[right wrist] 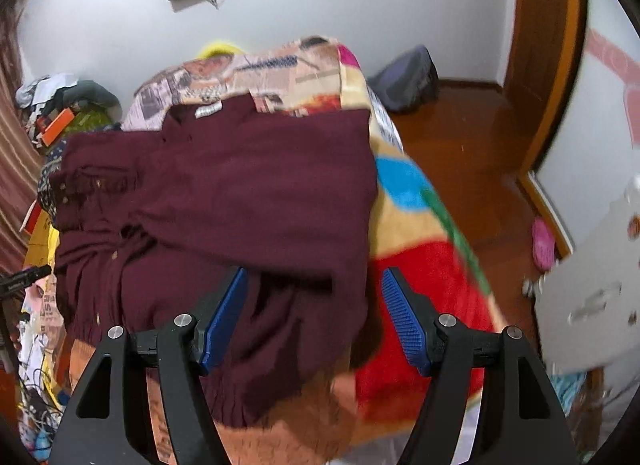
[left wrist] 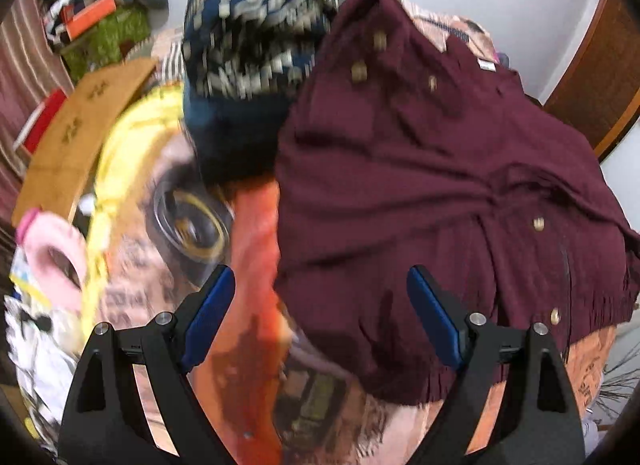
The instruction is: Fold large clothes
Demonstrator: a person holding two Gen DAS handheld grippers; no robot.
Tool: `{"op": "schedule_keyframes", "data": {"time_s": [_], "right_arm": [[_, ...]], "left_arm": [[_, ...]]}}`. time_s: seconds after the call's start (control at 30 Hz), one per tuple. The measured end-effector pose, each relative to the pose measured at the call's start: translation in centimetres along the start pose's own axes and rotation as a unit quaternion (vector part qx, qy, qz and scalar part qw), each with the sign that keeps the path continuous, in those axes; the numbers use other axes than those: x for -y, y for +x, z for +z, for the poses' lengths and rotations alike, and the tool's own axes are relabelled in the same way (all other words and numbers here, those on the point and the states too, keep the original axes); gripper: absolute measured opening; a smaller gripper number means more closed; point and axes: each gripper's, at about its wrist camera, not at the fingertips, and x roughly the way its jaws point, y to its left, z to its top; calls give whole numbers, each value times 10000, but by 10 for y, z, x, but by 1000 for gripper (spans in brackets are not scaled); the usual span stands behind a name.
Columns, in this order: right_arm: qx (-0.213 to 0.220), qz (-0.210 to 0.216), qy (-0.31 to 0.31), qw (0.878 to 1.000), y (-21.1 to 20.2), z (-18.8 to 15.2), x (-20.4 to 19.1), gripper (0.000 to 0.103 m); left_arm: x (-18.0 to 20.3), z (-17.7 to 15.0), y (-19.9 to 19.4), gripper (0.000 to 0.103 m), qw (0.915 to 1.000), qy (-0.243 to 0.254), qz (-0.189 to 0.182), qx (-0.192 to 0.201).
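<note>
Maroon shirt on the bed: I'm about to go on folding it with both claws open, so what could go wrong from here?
1. The maroon shirt lies bunched and partly folded over itself, so a claw may pinch several layers together.
2. Its left edge rests against the blue patterned garment, which the left claw could grab too.
3. The right claw hovers at the hem over the colourful blanket, which may snag.
</note>
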Motion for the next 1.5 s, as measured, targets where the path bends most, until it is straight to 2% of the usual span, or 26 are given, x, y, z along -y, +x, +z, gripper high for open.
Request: {"op": "schedule_keyframes", "data": {"time_s": [0.17,0.27,0.33,0.57,0.63,0.67,0.73,0.77,0.8,0.87,0.9,0.97,1.13,1.2,1.33,1.5], "right_arm": [[-281,125,520,9982,7,-31,3,66],[-395,409,1113,9922,14,-44,11,66],[-486,543,1372,9879,21,-50,13,66],[-617,953,1397,9837,33,-57,-4,66],[-596,970,1386,9838,36,-60,-9,66],[-541,1048,1380,9834,37,-60,-10,68],[-591,1171,1387,9816,38,-59,-12,66],[-585,1173,1360,9820,38,-59,-13,64],[-564,1207,1269,9829,37,-58,-17,55],[-545,1199,1125,9849,35,-56,-23,48],[-492,1132,1013,9872,33,-54,-26,37],[-369,1040,852,9902,27,-50,-28,23],[-113,1615,1139,9802,13,-31,-16,18],[67,1762,1082,9784,4,-17,-16,17],[474,1916,855,9766,-13,15,-24,17],[1067,1955,702,9724,-21,66,-25,16]], "left_arm": [[6,-25,12,88,9986,-241,-397,-247],[7,-36,30,88,9909,-644,-1029,-590],[7,-41,45,88,9842,-958,-1274,-771],[9,-44,74,88,9647,-1664,-1845,-870],[11,-41,71,87,9640,-1699,-1890,-784],[11,-41,69,83,9645,-1676,-1893,-762],[16,-40,62,73,9709,-1498,-1747,-666],[18,-39,56,59,9750,-1381,-1649,-566],[19,-38,50,44,9772,-1312,-1596,-496],[26,-34,35,37,9816,-1117,-1514,-338],[29,-32,30,35,9823,-1067,-1514,-272],[33,-24,16,32,9841,-912,-1523,-88],[46,8,-35,25,9806,-541,-1815,514],[55,26,-52,16,9789,-383,-1856,758],[61,65,-82,14,9727,-167,-1970,1217],[80,119,-98,14,9646,60,-2038,1674]]}}
